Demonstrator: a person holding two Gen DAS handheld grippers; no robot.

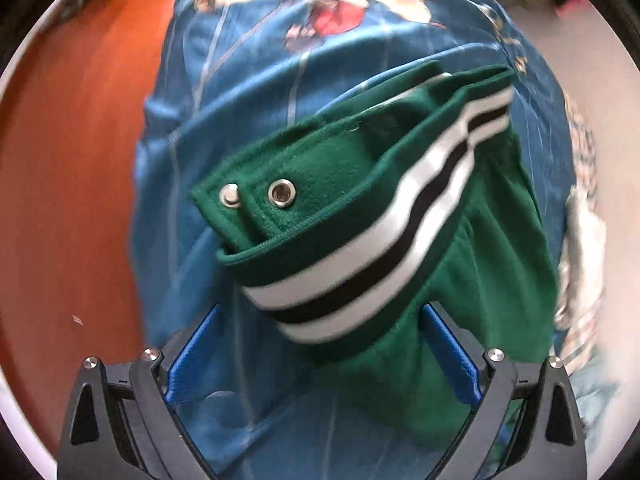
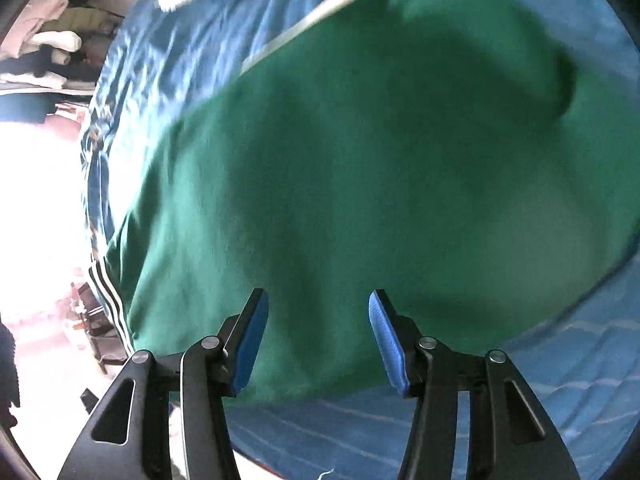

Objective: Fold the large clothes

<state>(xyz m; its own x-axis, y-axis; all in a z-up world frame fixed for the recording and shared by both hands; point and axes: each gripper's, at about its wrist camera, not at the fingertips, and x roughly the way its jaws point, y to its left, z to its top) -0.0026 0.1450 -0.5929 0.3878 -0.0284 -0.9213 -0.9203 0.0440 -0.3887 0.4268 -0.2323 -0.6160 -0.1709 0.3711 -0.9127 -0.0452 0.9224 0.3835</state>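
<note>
Two tools are seen over one green garment (image 2: 360, 168) spread on a bed covered by a blue patterned sheet (image 1: 248, 80). The left tool (image 1: 320, 352) is held wide apart, its blue pads (image 1: 192, 360) standing clear either side of a green-and-white striped cuff or hem band (image 1: 360, 264); the cloth lies between them but is not seen to be pinched. Two metal snaps (image 1: 256, 194) are visible on the placket beside the band. The right tool (image 2: 318, 340) is held about half open above the plain green panel, with nothing gripped; the pictures are blurred.

The step in hand is judged to be the interval between folds, a fold apparently having been laid and both tools standing free. For the next move, a fresh edge would need to be chosen, probably the striped band on the left and the lower hem on the right, and each tool lowered and closed on one layer only, so that the sheet beneath is not caught.

No containers are seen; only blurred heaps of clothing (image 2: 52, 40) are made out beyond the bed.
</note>
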